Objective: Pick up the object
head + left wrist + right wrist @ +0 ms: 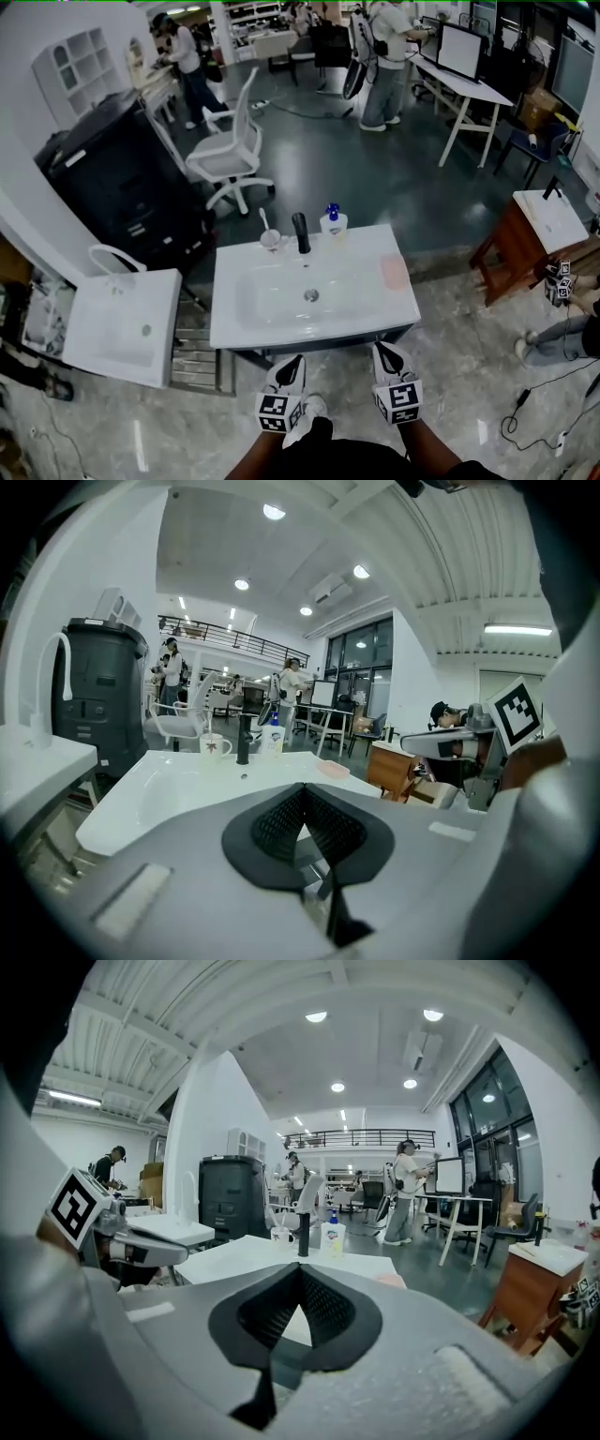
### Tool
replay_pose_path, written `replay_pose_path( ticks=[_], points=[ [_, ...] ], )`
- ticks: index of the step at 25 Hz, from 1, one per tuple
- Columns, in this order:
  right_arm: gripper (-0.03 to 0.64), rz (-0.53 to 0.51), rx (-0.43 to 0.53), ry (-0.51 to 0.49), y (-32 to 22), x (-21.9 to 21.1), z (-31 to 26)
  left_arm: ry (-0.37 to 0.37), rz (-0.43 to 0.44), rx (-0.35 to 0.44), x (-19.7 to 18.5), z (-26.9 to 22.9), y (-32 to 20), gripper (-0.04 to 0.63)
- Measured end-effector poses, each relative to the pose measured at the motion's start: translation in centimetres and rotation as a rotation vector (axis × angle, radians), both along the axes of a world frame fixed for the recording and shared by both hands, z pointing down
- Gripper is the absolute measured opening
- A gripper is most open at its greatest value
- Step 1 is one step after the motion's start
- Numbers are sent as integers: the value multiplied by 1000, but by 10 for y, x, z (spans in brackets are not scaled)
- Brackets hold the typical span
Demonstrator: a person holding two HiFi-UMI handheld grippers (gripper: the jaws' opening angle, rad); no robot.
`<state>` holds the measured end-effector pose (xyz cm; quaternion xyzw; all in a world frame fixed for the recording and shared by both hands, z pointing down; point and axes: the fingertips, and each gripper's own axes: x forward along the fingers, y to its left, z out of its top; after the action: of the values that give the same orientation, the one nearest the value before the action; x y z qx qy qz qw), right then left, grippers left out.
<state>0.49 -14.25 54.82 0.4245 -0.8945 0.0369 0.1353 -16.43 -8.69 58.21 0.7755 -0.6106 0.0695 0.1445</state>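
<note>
White ceramic washbasin counter (375, 309) is standing just ahead of two hand-held grippers, both empty

Grey-and-black left gripper (292, 361) and grey-and-black right gripper (382, 349) are hovering side by side at the near edge of the counter, touching nothing; in the left gripper view the left gripper (302, 787) is showing its black ribbed fingers pressed together at the tips, and in the right gripper view the right gripper (300, 1267) is doing the same. Loose things for picking up are all resting on the counter, well apart from both grippers: a white cup (270, 239) and a white soap bottle with a blue cap (333, 221) are flanking the black upright tap (300, 232) at the far edge, and a flat pink rectangular pad (394, 272) is lying near the right edge
</note>
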Motion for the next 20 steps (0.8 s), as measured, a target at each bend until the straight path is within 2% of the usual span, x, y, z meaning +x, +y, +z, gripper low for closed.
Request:
replay_pose_path(
  ticks=[8, 12, 20],
  points=[
    [3, 30, -22, -10, -41, -35, 1, 5, 47, -20, -32, 0, -39, 17],
    [3, 51, -19, -19, -54, -48, 0, 13, 101, -3, -41, -4, -52, 17],
    [3, 81, -12, -25, -64, -49, -3, 22, 141, 19, -45, -7, -75, 17]
  ],
)
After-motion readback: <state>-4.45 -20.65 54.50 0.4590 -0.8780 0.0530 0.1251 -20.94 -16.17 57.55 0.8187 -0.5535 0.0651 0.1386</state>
